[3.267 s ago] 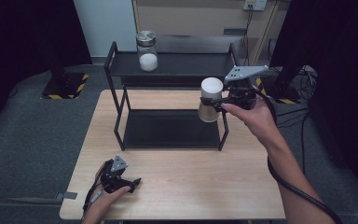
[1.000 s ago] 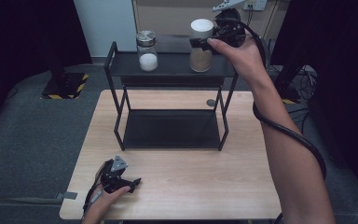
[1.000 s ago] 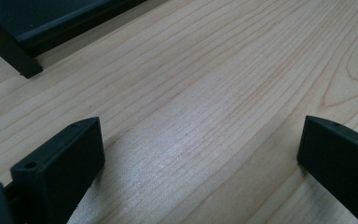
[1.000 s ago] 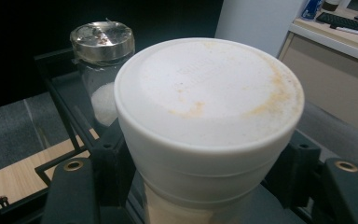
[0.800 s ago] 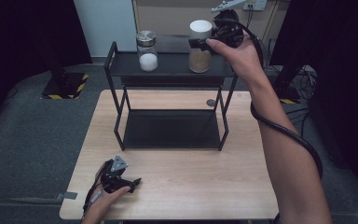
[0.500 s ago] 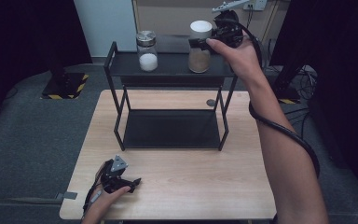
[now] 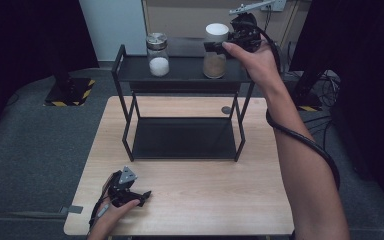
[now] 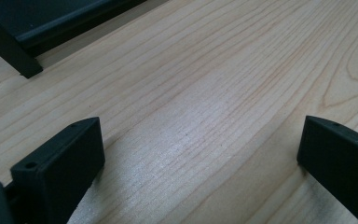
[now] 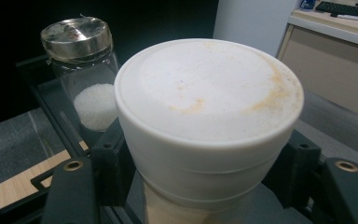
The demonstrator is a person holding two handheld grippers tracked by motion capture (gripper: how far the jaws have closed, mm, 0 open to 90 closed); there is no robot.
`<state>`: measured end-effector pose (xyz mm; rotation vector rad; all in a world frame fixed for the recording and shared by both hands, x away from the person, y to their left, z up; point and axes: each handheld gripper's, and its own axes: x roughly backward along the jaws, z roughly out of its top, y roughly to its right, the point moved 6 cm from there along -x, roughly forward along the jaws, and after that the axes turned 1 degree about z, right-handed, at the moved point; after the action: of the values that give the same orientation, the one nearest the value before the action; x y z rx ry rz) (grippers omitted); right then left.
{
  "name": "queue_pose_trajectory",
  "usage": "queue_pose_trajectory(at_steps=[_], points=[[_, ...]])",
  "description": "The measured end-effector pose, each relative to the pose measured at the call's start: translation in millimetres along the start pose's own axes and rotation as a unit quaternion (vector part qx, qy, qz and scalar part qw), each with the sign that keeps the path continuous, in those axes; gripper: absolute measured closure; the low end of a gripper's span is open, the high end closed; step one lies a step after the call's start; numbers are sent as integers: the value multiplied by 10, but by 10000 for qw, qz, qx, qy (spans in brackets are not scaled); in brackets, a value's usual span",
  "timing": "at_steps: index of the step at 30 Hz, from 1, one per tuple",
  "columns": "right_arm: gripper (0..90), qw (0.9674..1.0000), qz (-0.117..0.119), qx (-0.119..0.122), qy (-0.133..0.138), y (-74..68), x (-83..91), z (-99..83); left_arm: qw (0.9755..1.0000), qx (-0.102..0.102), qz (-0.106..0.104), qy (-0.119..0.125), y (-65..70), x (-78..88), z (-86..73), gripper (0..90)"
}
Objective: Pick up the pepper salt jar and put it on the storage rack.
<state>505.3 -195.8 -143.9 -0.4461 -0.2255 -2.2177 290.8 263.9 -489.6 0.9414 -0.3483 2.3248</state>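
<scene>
The wooden table is sitting in the same place as in the earlier pictures, and the black two-tier rack is standing on its far half, unmoved. What differs is the right arm: a few seconds ago it was holding the white-lidded jar out in the air at the rack's right side, level with the top shelf, and now the arm is stretching far over the table with the jar sitting low on the right part of the top shelf, much as it has been for the last second. The right gripper is clamping the jar just under its lid, a black jaw pressing on each side in the right gripper view, where the stained white lid is looming close. The jar is showing brownish powder through its glass. The metal-lidded jar with white grains is standing on the left part of the same shelf, near but apart from the held jar. The left gripper is resting at the table's near left corner as before, its jaws standing wide with bare wood between them. A small dark round spot is lying on the table behind the rack's right legs.
</scene>
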Motion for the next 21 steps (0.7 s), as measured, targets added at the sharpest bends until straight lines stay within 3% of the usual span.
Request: queue_pose_trajectory(at_steps=[16,21], points=[[344,10000,-49,-11,2,-9,16,-24,10000,-1,0,0,0,0,0,0],[251,9999,-153,33,-48,-19,24,-25,10000,1,0,1,1,0,0,0]])
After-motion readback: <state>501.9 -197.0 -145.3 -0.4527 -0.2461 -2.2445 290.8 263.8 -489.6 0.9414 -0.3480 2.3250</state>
